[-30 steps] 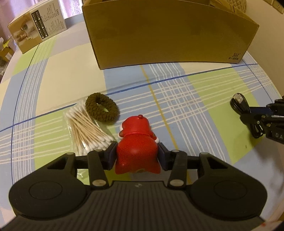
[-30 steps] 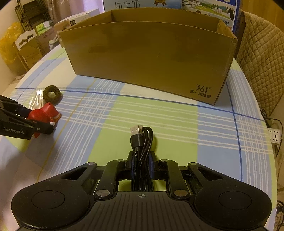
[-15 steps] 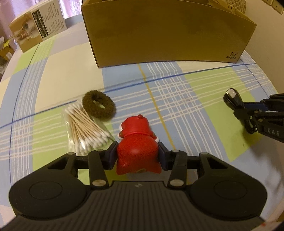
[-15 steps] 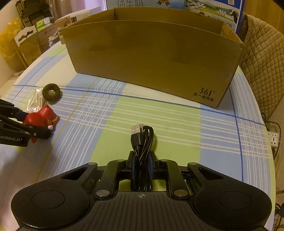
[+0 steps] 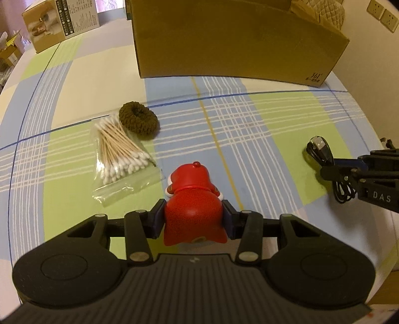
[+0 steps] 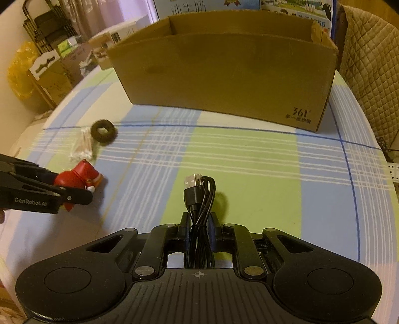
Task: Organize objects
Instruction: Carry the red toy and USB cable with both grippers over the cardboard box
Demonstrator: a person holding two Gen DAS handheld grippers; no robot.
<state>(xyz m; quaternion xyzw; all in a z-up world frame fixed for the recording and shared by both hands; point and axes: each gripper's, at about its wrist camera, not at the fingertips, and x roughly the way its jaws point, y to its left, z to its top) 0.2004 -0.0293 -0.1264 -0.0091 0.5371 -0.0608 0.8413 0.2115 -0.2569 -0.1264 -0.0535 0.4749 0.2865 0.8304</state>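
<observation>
My left gripper (image 5: 194, 219) is shut on a red toy figure (image 5: 193, 199), held a little above the checked tablecloth; the same toy (image 6: 79, 178) shows at the left of the right wrist view. My right gripper (image 6: 198, 230) is shut on a coiled black USB cable (image 6: 199, 199), its plug pointing away from me; that cable (image 5: 321, 154) appears at the right of the left wrist view. A brown hair tie (image 5: 138, 121) and a bag of cotton swabs (image 5: 119, 154) lie on the cloth. An open cardboard box (image 6: 224, 74) stands at the back.
A small printed carton (image 5: 59, 22) sits at the table's far left. A quilted chair back (image 6: 369, 69) rises to the right of the box. Shelving and cartons (image 6: 49, 57) stand beyond the table's left edge. Wall sockets (image 5: 384, 15) are at the upper right.
Both grippers have lifted slightly and moved toward the box with their loads. The hair tie and swabs now sit farther from the left gripper in its view.
</observation>
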